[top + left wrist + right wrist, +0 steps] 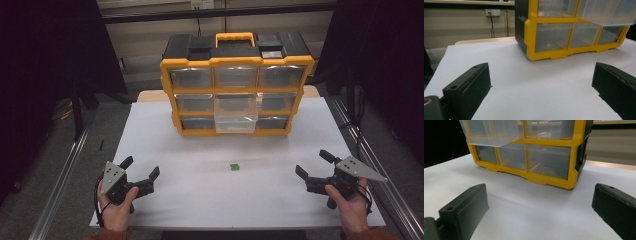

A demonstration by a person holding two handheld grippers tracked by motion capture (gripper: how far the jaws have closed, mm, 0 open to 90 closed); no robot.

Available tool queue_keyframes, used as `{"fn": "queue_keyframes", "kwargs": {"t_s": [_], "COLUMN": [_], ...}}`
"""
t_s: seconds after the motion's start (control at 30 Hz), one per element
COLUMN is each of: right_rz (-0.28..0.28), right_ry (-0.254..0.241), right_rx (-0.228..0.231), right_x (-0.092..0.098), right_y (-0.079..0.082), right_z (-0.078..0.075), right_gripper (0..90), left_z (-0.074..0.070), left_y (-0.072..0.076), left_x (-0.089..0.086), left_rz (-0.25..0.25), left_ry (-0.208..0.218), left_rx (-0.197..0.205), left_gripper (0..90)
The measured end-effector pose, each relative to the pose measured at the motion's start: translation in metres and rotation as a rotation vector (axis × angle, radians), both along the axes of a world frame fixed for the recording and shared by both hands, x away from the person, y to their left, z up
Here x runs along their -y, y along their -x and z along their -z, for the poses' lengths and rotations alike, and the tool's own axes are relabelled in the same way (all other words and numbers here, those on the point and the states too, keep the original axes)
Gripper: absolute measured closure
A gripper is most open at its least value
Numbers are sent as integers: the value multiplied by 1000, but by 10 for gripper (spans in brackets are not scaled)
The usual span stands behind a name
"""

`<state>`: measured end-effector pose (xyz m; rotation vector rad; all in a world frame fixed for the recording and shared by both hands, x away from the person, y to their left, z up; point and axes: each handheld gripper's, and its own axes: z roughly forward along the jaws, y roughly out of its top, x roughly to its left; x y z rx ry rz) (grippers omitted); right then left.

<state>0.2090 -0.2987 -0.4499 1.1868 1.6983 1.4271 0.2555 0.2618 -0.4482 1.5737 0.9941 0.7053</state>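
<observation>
White table [200,200] under everything, bare paper across most of it. At the far end, a yellow-and-black organizer [237,85] standing upright, orange handle on top, three rows of three clear drawers facing the person. Middle drawer [235,114] of the centre column pulled out, jutting toward the front; seen from below in the left gripper view [606,12] and in the right gripper view [494,132]. Other drawers pushed in flush. Near the left front corner, the left gripper [142,170] held in a hand, grey plate on top, jaws released and spread wide, nothing between them; pointing up the table toward the organizer, well apart from it. Near the right front corner, the right gripper [313,162] held likewise, jaws released and wide, nothing between them, aimed inward and toward the organizer. Between the two grippers, roughly midway and a little nearer the right one, a small green piece [233,167] lying flat on the paper, in front of the open drawer, touched by neither gripper.
</observation>
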Motion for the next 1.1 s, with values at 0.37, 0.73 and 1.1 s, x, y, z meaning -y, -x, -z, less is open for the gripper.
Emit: {"fn": "queue_keyframes", "kwargs": {"t_s": [0.37,0.73,1.1], "right_rz": [-67,-243,-365], "right_ry": [20,49,101], "right_rx": [-44,-123,-177], "right_x": [-8,-29,-58], "right_y": [-4,-7,-21], "right_z": [3,0,-1], "right_gripper": [8,17,20], "left_z": [-1,0,-2], "left_y": [0,-3,2], "left_x": [-1,1,4], "left_rz": [14,32,46], "left_ry": [14,-5,-5], "left_rx": [-2,-16,-5], "left_gripper": [27,24,24]}}
